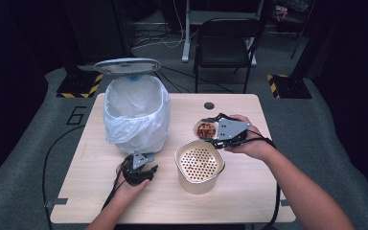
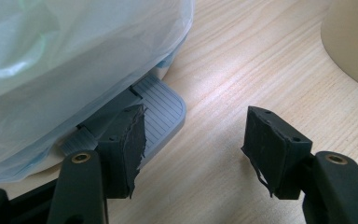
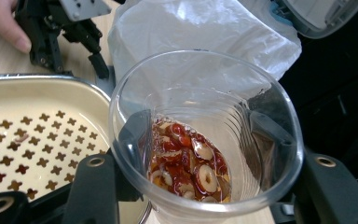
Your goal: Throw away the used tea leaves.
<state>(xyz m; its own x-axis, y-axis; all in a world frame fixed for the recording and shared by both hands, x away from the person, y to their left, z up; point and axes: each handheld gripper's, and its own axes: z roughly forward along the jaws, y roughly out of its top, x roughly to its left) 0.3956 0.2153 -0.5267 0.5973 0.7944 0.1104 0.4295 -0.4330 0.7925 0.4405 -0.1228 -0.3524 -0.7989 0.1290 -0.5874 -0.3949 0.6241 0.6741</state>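
Your right claw grips a clear plastic cup, one jaw on each side of its wall; inside lie red sliced dried fruit pieces, some with pale centres. The cup is held above the bench near its middle, just beside the cream pot, whose perforated insert holds only a scrap. Your left claw grips nothing, jaws apart over bare wood, left one at the grey pedal of the bin, which stands lid up toward the far left corner, lined with a white bag.
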